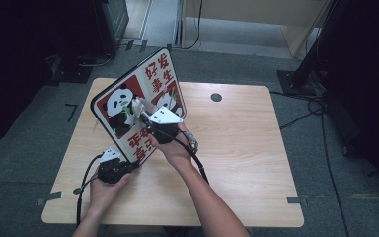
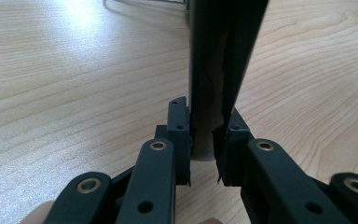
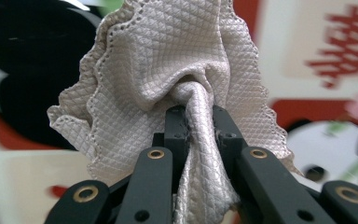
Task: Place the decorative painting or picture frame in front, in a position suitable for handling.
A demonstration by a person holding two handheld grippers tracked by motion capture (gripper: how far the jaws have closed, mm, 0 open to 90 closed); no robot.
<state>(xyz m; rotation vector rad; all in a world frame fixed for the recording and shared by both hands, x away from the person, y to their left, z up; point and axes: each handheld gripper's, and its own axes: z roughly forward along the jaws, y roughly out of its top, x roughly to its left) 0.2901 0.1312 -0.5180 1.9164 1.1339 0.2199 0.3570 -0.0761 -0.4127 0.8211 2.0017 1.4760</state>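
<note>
propping a panda-print board [image 1: 128,106] tilted on edge at the table's [image 1: 237,163] left, left gripper [image 2: 204,142] clenched on its near corner, right gripper [image 3: 195,122] grasping a bunched cloth [image 3: 168,70] against its face: likely risk, wiping pressure pivoting or slipping the board from that single narrow pinch.

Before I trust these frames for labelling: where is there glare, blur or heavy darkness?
High view: the room's edges are very dark, the table evenly lit. Left gripper view: glare whitens the wood at top left; the board edge is a dark silhouette. Right gripper view: the cloth is sharp, the panda board behind it blurred.
</note>
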